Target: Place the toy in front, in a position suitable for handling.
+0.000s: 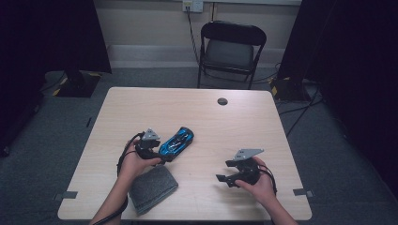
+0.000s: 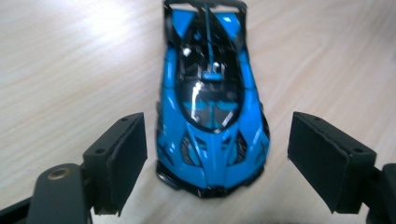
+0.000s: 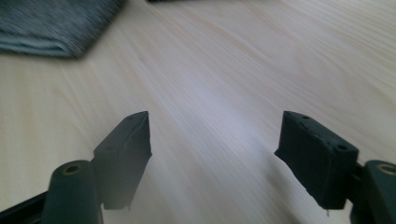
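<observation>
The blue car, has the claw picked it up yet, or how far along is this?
Not yet. The car sits on the table, with the left claw open around its nose, pads apart from it. Closing and lifting are left. The right claw is open over bare wood; the grey cloth lies untouched.

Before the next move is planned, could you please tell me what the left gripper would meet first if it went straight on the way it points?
The left gripper would meet the blue toy car first: its nose already sits between the open fingers, which look just clear of it.
</observation>
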`<state>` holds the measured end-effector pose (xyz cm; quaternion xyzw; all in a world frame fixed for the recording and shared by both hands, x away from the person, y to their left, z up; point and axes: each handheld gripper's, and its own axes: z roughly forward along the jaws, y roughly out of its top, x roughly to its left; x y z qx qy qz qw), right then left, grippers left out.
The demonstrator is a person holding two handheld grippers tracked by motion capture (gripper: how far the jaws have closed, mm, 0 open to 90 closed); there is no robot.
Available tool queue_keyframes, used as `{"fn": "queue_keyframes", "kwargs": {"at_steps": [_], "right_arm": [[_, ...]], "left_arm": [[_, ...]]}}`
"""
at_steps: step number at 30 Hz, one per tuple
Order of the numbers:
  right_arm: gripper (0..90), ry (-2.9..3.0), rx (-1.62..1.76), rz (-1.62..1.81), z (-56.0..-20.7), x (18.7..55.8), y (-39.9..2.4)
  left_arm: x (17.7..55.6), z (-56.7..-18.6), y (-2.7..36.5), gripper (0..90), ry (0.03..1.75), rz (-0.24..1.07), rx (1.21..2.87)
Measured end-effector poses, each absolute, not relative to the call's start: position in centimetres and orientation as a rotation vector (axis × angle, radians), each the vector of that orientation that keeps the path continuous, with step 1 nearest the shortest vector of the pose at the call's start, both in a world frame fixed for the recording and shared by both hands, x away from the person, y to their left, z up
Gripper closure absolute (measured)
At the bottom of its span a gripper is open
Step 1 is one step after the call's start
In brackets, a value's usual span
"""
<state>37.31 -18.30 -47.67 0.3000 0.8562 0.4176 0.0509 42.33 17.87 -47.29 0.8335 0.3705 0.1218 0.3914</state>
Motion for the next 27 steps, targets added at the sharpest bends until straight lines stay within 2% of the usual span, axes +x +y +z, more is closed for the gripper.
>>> {"fn": "queue_keyframes", "kwargs": {"at_steps": [5,8,17,27], "right_arm": [[30.3,2.648,0.852,1.3,-47.2,37.1,-15.1],[35.9,2.671,0.834,1.34,-47.0,36.9,-12.8],[37.4,2.718,0.693,1.333,-46.3,37.0,-8.5],[44.9,2.786,0.633,1.33,-47.3,36.8,-4.2]], "left_arm": [[42.2,-47.0,18.2,19.5,0.946,0.318,2.095],[42.2,-46.7,18.5,19.6,0.945,0.321,2.088],[42.1,-46.4,19.3,19.1,0.967,0.311,2.054],[42.1,-46.4,20.2,19.5,0.983,0.333,2.048]]}}
